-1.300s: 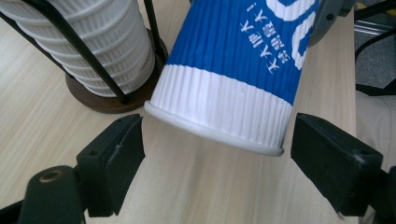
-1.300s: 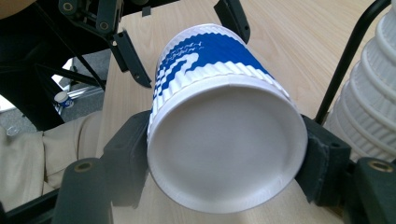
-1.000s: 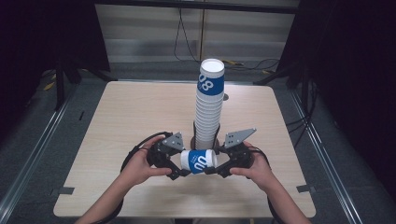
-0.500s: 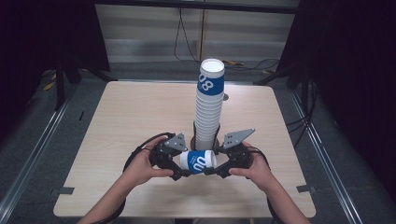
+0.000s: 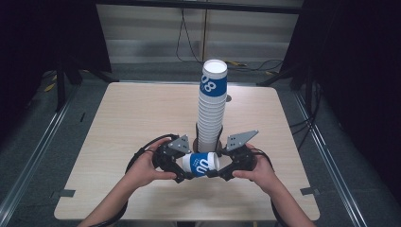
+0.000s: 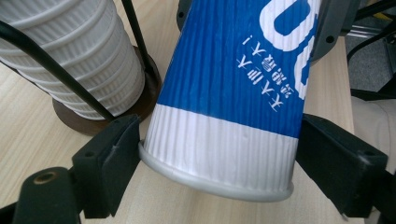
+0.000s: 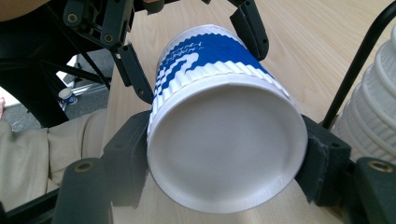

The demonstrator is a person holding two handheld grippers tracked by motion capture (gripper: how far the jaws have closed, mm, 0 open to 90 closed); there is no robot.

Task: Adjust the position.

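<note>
High view: blue-and-white ribbed paper cup (image 5: 202,164) lying sideways, clamped at either end between left gripper (image 5: 182,176) and right gripper (image 5: 218,172), just ahead of both hands and short of tall stack of matching cups (image 5: 211,109).

Left gripper view: jaws pressed on rim end, stack off to left.

Right gripper view: jaws clenched across closed base (image 7: 224,142).

Best kept level, squeezed lightly to spare thin walls. Both hands low, knuckles outward, grippers facing each other.

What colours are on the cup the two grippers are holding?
The cup is blue with white writing and a white ribbed band near its rim, clearest in the left gripper view.
</note>
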